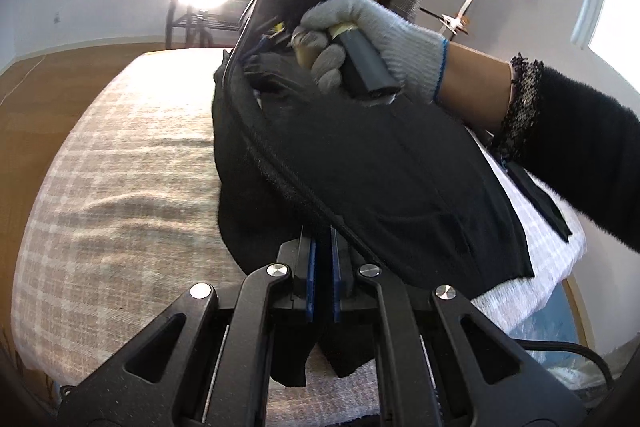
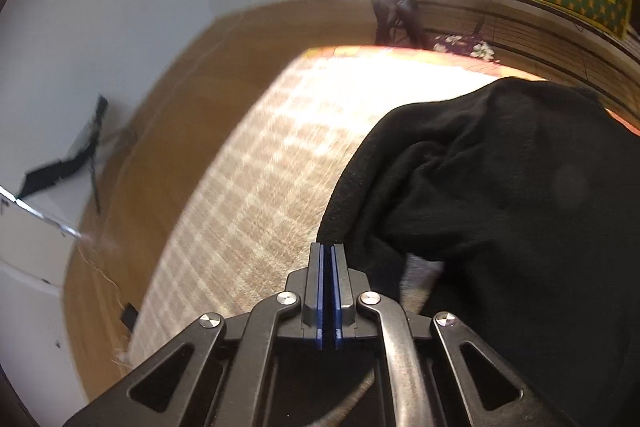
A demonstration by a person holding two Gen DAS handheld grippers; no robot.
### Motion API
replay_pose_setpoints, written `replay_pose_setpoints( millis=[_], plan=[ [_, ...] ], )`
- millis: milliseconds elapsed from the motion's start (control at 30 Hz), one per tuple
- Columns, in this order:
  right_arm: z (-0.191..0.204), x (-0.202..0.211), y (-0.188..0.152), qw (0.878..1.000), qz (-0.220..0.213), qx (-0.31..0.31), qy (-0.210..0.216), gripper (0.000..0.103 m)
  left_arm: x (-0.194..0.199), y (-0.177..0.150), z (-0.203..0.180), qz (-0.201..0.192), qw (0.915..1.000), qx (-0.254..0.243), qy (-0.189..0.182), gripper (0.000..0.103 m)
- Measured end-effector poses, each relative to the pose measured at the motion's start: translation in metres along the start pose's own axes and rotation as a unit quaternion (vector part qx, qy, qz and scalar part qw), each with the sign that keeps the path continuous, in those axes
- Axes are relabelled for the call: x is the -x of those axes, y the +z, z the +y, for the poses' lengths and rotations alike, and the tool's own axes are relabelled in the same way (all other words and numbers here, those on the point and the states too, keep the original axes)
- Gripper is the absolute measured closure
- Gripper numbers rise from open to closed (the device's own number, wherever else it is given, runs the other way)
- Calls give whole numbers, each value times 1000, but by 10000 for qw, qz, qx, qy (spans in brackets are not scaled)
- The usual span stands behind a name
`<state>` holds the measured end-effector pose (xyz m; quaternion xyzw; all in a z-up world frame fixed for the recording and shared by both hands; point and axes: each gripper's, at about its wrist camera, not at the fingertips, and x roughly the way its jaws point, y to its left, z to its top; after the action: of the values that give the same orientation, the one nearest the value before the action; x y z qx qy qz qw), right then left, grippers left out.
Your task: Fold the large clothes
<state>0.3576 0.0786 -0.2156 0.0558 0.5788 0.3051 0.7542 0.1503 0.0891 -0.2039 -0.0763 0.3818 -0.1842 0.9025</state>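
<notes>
Step in hand: both grippers appear to be lifting a hem or edge of the black garment (image 1: 384, 163) off the bed (image 1: 132, 163), most likely to spread it flat or bring it over for a fold.
Left gripper (image 1: 323, 251): fingers together and clamped on a thick seamed edge of the garment, with cloth hanging below them.
Right gripper (image 2: 328, 267): fingers pressed together; the garment's edge runs right up to the tips, and the cloth seems caught between them, though the contact itself is hard to make out.
Gloved hand (image 1: 376, 39): seen from the left wrist, it holds the handle of the right gripper above the far end of the garment.
Doing it well: the two grips should stay on the same edge, pulled apart just enough to take out the slack, and kept level so the hem stays straight; the seam must not slip from the left fingers.
Where the garment is: half raised between the grippers, the rest draped on the checked bed cover.
Look of the garment: plain black knit, soft and matte, a ribbed or piped seam along one edge, bunched in loose folds.
</notes>
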Motion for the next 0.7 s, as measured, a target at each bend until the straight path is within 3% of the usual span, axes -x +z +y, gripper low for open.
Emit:
replay_pose_setpoints(
  millis=[200,333,400,433,467,533,567,600,700],
  plan=[
    [-55,45,-16,9987,-383,-321,57,103,-13,-1,-23,330,9981,-491,-146,99],
    [-104,57,-36,9963,-384,-773,2,103,-16,-4,-33,479,9959,-743,-168,99],
    [-117,55,-46,9955,-325,-880,-145,102,-14,-8,-37,587,9943,-886,-87,95],
    [-123,53,-51,9951,-273,-904,-274,102,-12,-10,-38,639,9936,-925,-85,87],
    [-130,52,-57,9942,-195,-945,-485,100,-9,-12,-38,673,9930,-965,-71,77],
    [-138,53,-60,9922,-153,-1029,-686,96,0,-17,-38,655,9930,-982,-28,71],
    [-142,56,-62,9916,-165,-1101,-652,89,5,-19,-37,642,9932,-968,-4,71],
    [-144,61,-64,9909,-219,-1183,-608,72,10,-21,-34,627,9937,-924,28,71],
    [-138,82,-70,9911,-427,-1102,-615,71,26,-27,-18,576,9963,-610,210,71]
  ],
)
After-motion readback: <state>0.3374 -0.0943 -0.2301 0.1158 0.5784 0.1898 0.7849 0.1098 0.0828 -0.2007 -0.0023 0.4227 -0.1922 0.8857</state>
